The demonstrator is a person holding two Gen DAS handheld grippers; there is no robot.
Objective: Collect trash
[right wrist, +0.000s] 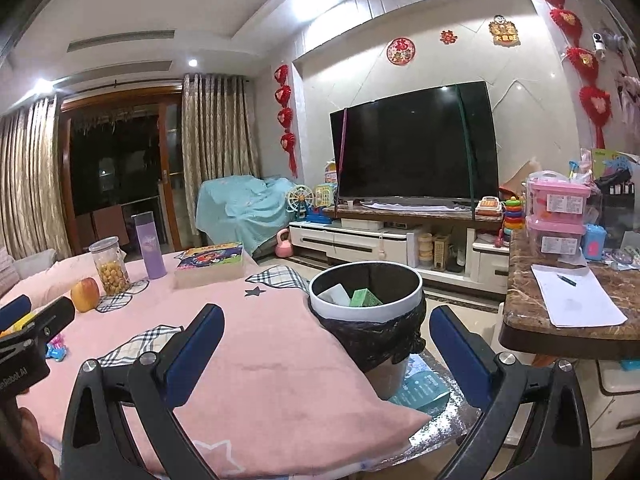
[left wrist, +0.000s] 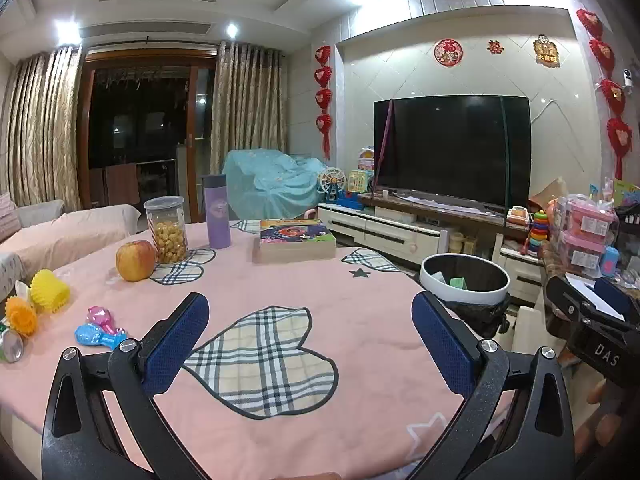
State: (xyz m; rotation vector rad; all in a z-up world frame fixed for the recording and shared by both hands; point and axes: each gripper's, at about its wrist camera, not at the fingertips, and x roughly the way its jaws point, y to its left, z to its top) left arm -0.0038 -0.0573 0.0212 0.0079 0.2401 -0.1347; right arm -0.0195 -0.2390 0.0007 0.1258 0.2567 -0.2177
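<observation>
Left tongs (left wrist: 310, 340) spread wide, gripping nothing, hovering over the pink cloth (left wrist: 360, 300) on the counter. Right tongs (right wrist: 326, 350) likewise spread wide and empty, aimed between the cloth edge and the bin (right wrist: 366, 300).

Bin at about 2 o'clock from the left tongs, just off the counter edge, bag-lined, with a green carton (right wrist: 365, 298) and a pale scrap already inside. Possible trash remaining at 9 o'clock in the left view: a crushed can (left wrist: 10, 346) at the frame edge, only partly visible.

Could go wrong: mistaking the toys (left wrist: 100, 330), yellow cup (left wrist: 50, 290) or apple (left wrist: 135, 260) for rubbish, all clustered near the can. Could also snag the loose cloth while closing, dragging the jar (left wrist: 166, 230) and bottle (left wrist: 217, 210). Could knock the bin, standing close to the right tongs.
</observation>
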